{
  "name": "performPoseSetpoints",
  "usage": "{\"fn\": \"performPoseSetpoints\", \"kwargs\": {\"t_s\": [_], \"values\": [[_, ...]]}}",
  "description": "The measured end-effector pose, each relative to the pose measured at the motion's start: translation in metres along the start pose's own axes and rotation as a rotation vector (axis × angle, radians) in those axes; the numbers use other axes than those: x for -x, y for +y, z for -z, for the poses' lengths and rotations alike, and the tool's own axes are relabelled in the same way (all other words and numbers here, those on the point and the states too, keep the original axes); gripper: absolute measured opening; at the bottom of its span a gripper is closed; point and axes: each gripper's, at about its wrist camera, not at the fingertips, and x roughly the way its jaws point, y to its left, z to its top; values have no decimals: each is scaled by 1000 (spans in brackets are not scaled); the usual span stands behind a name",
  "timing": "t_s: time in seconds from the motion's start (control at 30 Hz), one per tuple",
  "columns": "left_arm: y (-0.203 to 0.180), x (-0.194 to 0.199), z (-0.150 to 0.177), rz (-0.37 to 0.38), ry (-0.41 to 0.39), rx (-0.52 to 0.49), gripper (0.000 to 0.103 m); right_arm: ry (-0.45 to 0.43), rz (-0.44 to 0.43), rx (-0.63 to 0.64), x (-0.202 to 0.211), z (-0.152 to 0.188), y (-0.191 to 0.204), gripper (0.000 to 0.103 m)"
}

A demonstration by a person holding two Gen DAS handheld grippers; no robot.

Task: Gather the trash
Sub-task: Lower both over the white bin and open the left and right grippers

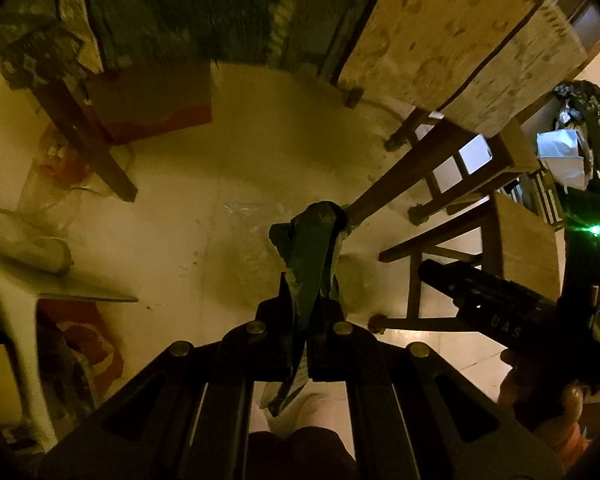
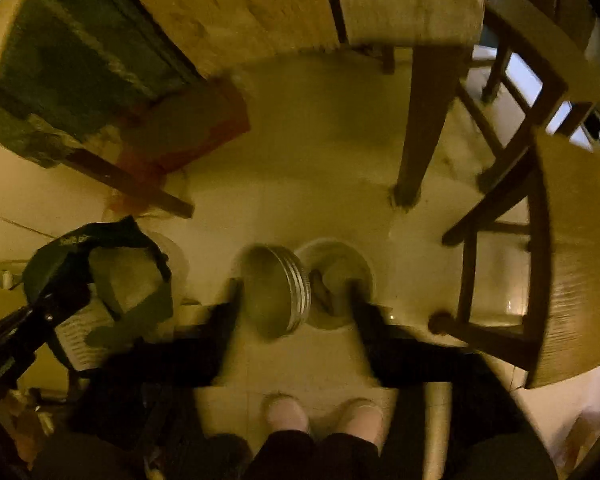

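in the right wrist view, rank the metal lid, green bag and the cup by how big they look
1. green bag, though it hangs nearer the camera
2. metal lid
3. cup, close to the lid in apparent size, and partly hidden behind it

The right tongs stand open above the floor. Between their fingers a round metal tin is seen, beside a white cup. The left tongs hold a green wrapper.

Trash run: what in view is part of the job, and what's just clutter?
Job: green wrapper, pinched in the left gripper; round metal tin between the open right gripper fingers; white round container on the floor.
Clutter: wooden chair, table leg, red box, white plastic chair.
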Motion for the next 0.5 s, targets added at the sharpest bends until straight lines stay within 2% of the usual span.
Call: {"fn": "performPoseSetpoints", "kwargs": {"t_s": [0.43,0.5], "values": [[-24,-121,4,48,137,-28,3,15,80,-46,-25,5,-48,61],[-30,-141,4,45,163,-40,7,11,88,-48,-25,5,-52,61]]}}
